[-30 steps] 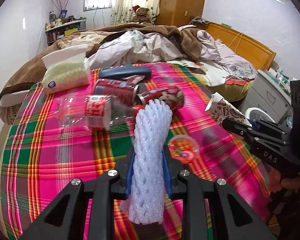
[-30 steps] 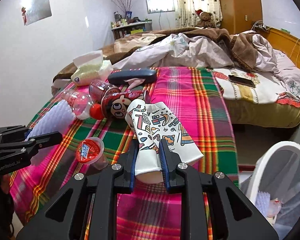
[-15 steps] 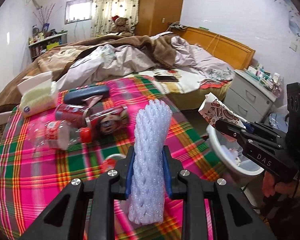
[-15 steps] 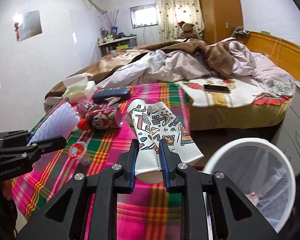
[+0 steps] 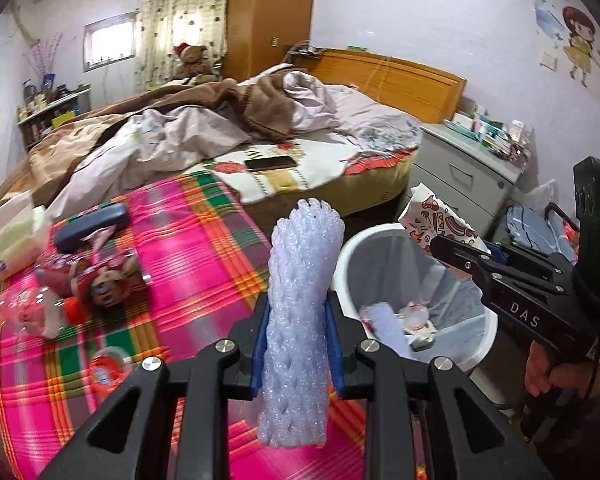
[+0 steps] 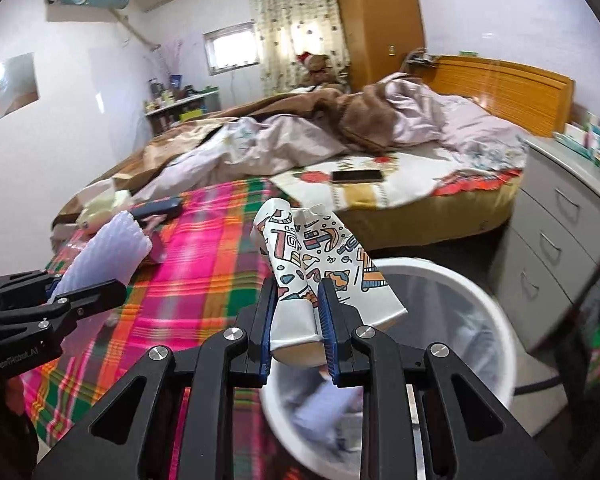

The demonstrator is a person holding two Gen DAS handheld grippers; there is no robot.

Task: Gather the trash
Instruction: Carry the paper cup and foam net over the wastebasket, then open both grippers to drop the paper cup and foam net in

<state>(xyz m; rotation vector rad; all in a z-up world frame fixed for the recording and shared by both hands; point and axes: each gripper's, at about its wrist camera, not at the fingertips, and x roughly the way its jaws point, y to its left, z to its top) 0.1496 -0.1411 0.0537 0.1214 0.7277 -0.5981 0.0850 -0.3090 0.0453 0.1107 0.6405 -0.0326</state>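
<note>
Here paper cup [image 6: 323, 264] overhangs bin rim [image 6: 495, 312], room beyond.

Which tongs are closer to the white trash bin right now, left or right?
Right. The right tongs, shut on the patterned paper cup, hang at the white trash bin rim. The left tongs, shut on the foam net sleeve, are over the plaid blanket beside it.

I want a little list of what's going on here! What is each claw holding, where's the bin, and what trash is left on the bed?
left claw: shut on foam net
right claw: shut on paper cup, crushed, over the bin
bin: white, beside the bed, some trash already inside
left on plaid blanket: cans, clear bottle, small red-lidded cup
also on bed: phone, tissue pack
</note>
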